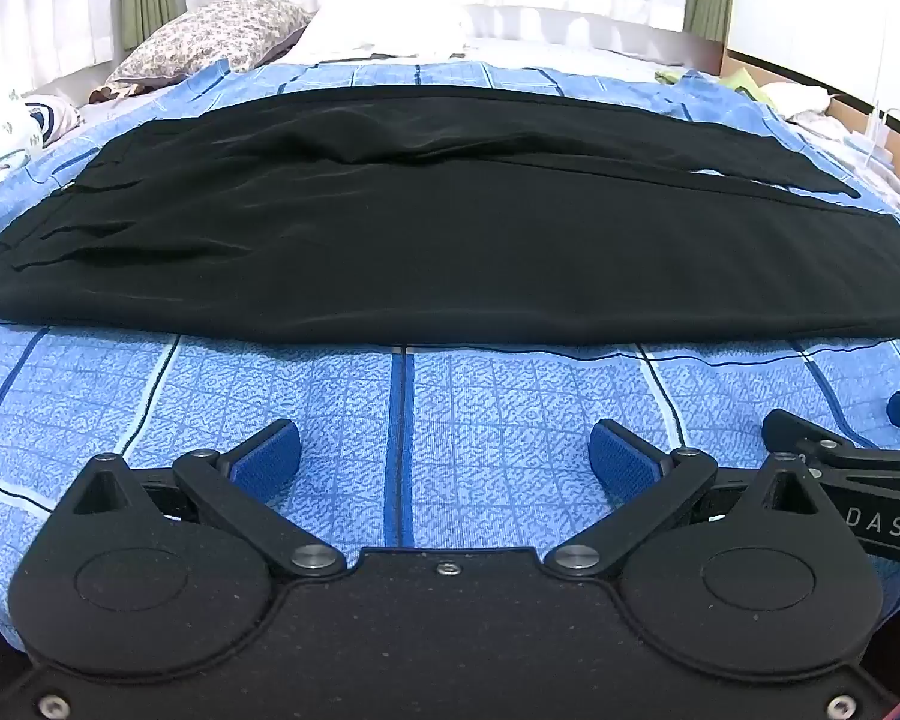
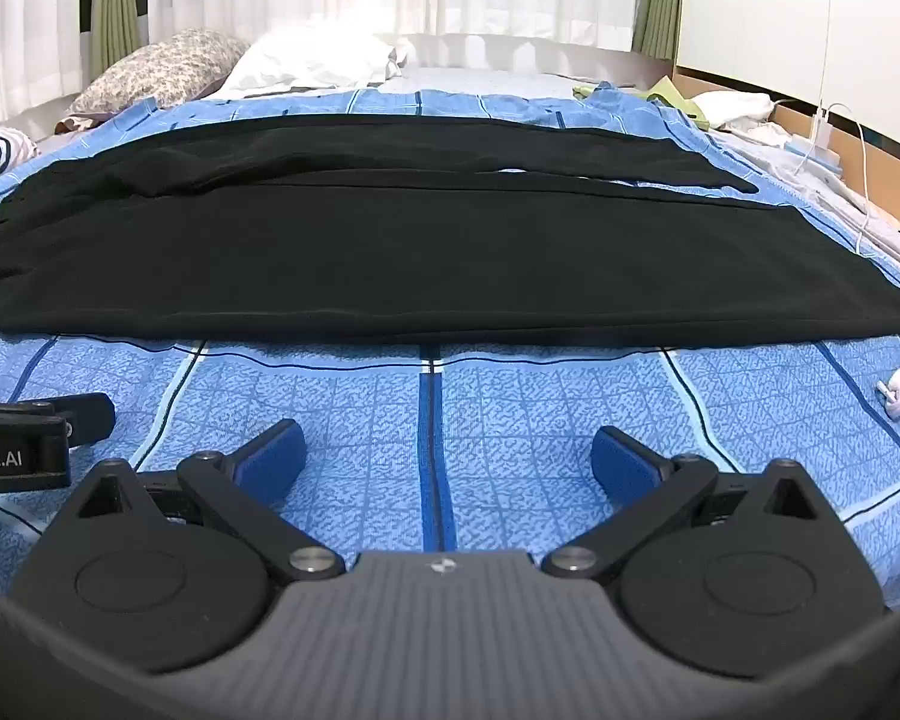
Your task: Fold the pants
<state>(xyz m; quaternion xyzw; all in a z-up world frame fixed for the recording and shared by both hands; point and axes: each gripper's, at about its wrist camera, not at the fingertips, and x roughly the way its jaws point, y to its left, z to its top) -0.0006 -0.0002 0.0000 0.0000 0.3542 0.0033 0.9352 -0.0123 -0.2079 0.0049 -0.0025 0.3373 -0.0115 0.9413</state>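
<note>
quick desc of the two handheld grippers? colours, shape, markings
Both are matte black: round pivot housings, angled link arms with silver pins, and blue textured pads on the fingers. The left gripper has a flat speckled black body; seen from the right wrist, its side shows white lettering ending "bot.AI". The right gripper has a ribbed grey body; its side reads "DAS". No cables or sleeves visible.

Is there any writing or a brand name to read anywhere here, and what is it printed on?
"DAS": white letters on the black body of the right gripper, at the right edge of the left wrist view; the word may be cut off.
"obot.AI": white letters on the black body of the left gripper, at the left edge of the right wrist view; its start is cut off.
The pants and blue bedspread show no readable text.
</note>
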